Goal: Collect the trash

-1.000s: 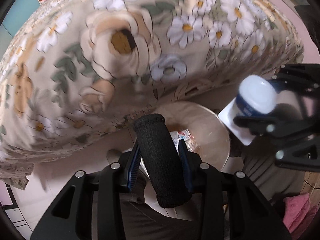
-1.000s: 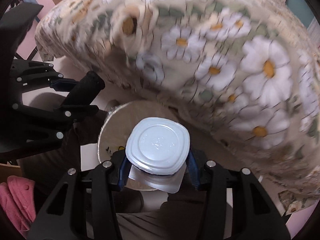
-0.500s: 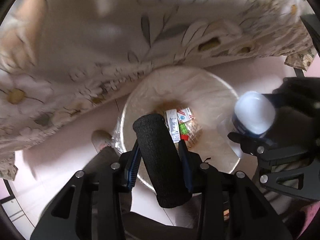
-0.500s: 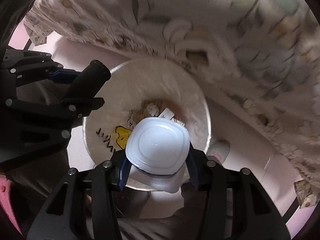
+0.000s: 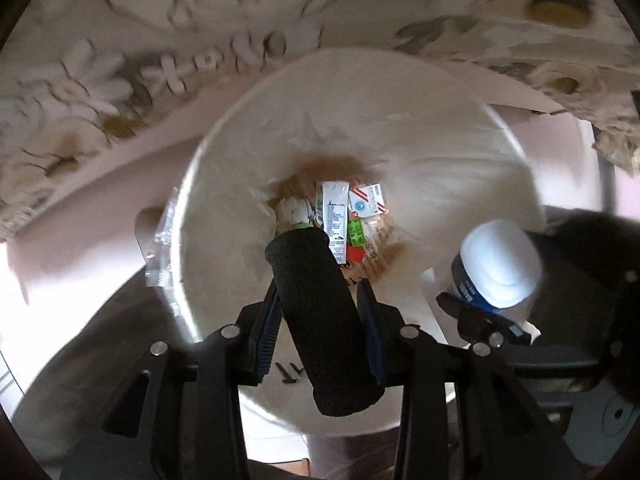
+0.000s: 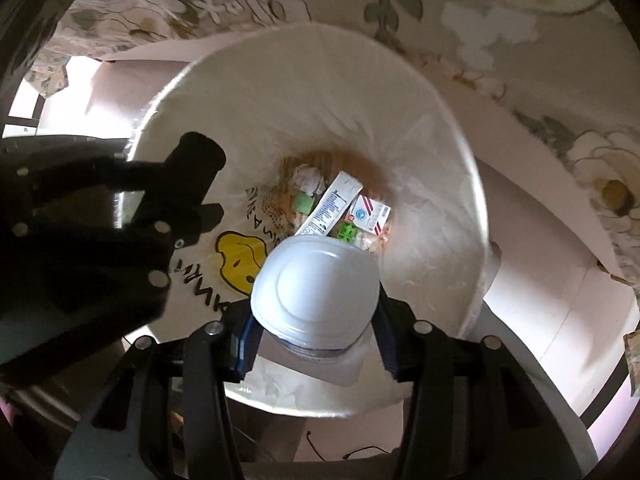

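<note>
My left gripper [image 5: 320, 312] is shut on a black foam tube [image 5: 320, 320] and holds it over the open trash bin [image 5: 500, 152]. My right gripper [image 6: 316, 340] is shut on a white plastic cup with a blue label [image 6: 316, 288], also above the bin [image 6: 448, 128]. The cup shows in the left wrist view [image 5: 496, 268] at the right. The left gripper and its tube [image 6: 196, 160] show at the left of the right wrist view. The bin is lined with a white bag; wrappers and scraps [image 5: 348, 220] lie at its bottom.
A floral cloth [image 5: 160, 40] hangs over the surface just behind the bin and drapes close to its rim. Pale pink floor [image 6: 540, 280] surrounds the bin. The bag bears a yellow smiley print [image 6: 240, 260].
Both grippers have swung down from the floral cloth and moved over the bin, which now fills both views. Both still hold their items.
</note>
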The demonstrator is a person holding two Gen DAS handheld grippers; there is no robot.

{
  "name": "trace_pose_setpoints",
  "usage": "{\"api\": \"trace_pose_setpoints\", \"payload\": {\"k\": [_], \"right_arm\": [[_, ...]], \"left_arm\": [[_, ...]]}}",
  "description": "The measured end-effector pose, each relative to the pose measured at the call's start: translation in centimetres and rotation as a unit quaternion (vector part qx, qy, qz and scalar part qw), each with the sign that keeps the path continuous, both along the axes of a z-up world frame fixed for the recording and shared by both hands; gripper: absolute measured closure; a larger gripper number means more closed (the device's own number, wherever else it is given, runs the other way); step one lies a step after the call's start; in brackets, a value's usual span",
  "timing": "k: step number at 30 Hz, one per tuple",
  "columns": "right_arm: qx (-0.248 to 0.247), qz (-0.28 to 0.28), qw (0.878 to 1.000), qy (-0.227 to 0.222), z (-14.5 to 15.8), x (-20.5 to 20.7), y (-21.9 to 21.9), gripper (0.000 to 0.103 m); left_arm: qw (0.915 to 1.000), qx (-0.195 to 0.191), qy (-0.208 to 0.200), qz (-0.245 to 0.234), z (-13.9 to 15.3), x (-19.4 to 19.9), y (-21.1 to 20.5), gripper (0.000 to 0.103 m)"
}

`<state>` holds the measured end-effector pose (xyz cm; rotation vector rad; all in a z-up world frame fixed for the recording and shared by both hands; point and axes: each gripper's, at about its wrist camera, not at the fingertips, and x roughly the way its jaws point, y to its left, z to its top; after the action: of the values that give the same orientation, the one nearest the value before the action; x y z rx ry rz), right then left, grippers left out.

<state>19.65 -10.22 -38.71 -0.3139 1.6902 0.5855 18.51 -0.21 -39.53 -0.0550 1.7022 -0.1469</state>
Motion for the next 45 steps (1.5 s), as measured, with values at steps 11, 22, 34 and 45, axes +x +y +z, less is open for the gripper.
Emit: {"api": "trace_pose_setpoints", "payload": {"k": [11, 22, 34, 45], "right_arm": [[-0.036, 0.011, 0.999, 0.001, -3.0, 0.5, 1.1, 0.053], [-0.066, 0.023, 0.997, -0.025, -3.6, 0.8, 1.2, 0.038], [-0.06, 0.014, 0.998, -0.032, -2.6, 0.9, 0.7, 0.038], [-0.057, 0.032, 0.996, -0.068, -0.1, 0.0, 0.9, 0.038]], "left_arm": [[0.9991, 0.002, 0.04, 0.015, -3.2, 0.7, -0.2, 0.062], [0.9978, -0.011, 0.054, 0.037, -4.2, 1.2, 0.4, 0.051], [0.9983, -0.005, 0.046, 0.036, -3.0, 1.2, 0.7, 0.05], [0.9994, 0.03, -0.008, 0.018, 0.9, 0.3, 0.7, 0.044]]}}
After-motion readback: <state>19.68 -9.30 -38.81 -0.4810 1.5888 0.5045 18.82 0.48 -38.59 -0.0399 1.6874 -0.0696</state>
